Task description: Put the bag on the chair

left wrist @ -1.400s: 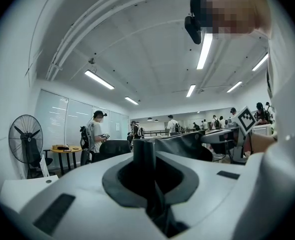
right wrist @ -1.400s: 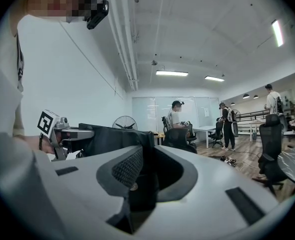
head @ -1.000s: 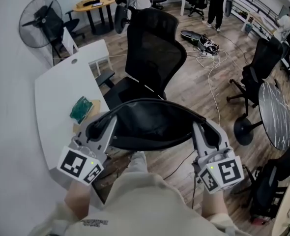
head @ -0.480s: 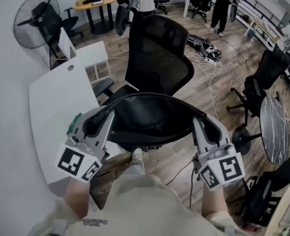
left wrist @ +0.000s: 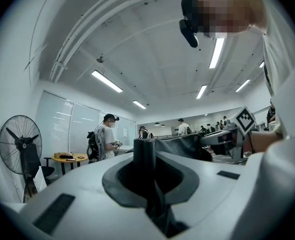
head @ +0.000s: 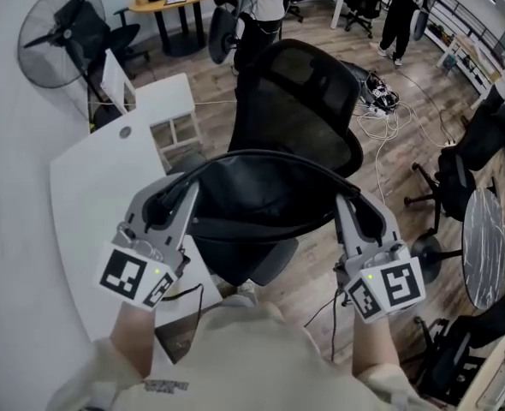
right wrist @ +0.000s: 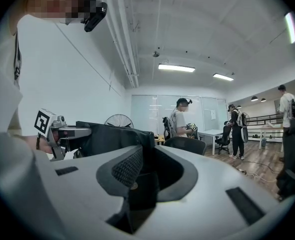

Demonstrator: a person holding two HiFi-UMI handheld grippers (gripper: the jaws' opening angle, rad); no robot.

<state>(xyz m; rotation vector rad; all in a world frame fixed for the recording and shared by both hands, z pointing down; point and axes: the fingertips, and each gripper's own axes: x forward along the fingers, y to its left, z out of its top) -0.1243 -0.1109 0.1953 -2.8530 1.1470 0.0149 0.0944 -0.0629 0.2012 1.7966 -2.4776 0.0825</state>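
Head view steeply down, gripper views close and level, all sharing bag

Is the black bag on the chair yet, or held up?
Held up: the left gripper and right gripper each clamp one end, the bag hanging above the chair.

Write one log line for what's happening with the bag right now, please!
stage: carry | bag: held up between both grippers, not yet on chair | left gripper: shut on bag | right gripper: shut on bag
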